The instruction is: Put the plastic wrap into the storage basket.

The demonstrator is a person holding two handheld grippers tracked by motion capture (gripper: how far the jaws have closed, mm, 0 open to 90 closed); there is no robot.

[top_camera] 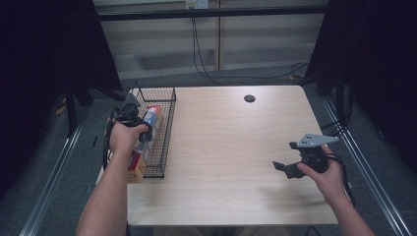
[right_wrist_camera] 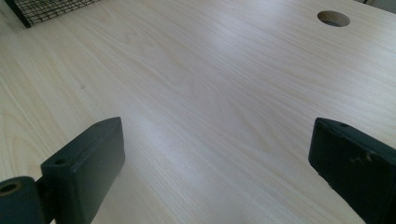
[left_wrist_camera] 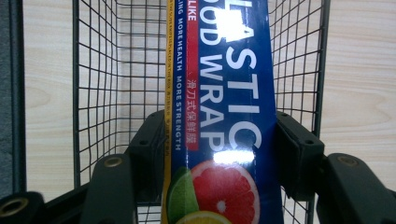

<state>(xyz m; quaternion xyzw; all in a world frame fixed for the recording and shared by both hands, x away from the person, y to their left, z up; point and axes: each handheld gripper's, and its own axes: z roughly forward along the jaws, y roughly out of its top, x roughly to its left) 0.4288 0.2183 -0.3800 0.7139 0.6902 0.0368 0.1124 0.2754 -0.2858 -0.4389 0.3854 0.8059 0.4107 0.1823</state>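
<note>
Clamped on a blue plastic wrap box (left_wrist_camera: 224, 116), the left gripper (left_wrist_camera: 219, 154) holds it over the wire basket (left_wrist_camera: 93, 70) at the table's (top_camera: 236, 147) left edge, while the right gripper (right_wrist_camera: 217, 158) hovers wide open and empty above bare wood.

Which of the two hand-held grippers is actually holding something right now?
The left hand-held gripper, over the wire basket: it is clamped on the blue plastic wrap box. The right hand-held gripper stands open above bare table.
</note>
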